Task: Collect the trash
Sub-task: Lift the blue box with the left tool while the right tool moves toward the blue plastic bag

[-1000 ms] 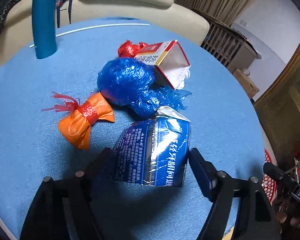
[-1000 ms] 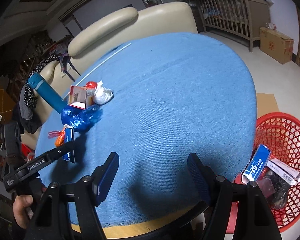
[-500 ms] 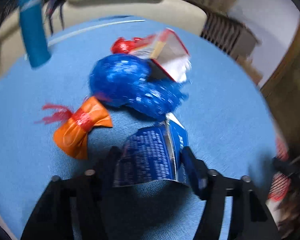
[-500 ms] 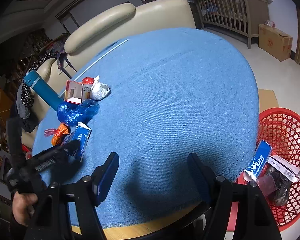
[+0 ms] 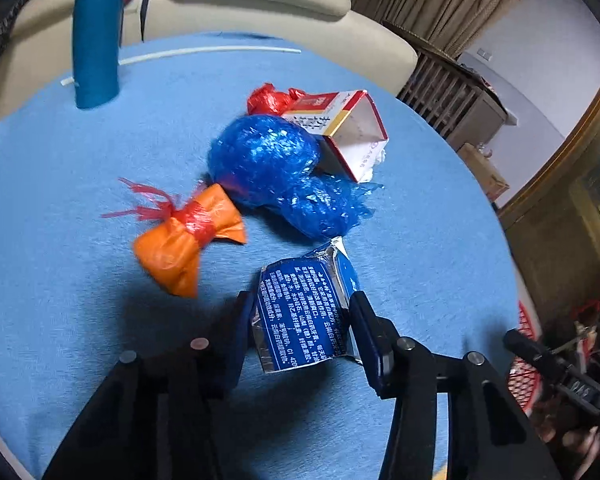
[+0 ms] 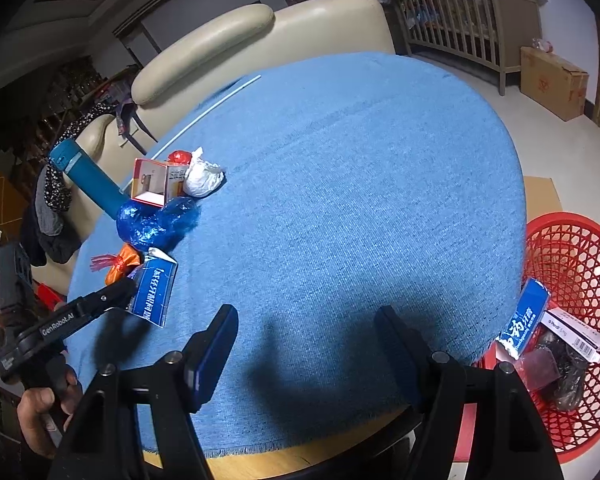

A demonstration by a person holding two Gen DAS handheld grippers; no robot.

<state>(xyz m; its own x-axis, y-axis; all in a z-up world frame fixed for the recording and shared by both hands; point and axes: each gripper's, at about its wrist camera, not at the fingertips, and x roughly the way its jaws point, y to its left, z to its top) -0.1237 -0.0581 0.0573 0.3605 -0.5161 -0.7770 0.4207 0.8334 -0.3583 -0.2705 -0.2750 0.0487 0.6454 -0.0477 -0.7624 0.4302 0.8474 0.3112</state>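
Now left gripper (image 5: 302, 316) clamped on blue carton (image 5: 304, 312), lifted

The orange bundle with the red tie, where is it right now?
The orange bundle lies on the blue table, left of the blue carton in the left gripper, beside the blue bag.

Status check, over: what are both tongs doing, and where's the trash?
Left tongs shut on blue carton, lifted. Right tongs open, empty. Red basket right of table; path clear.
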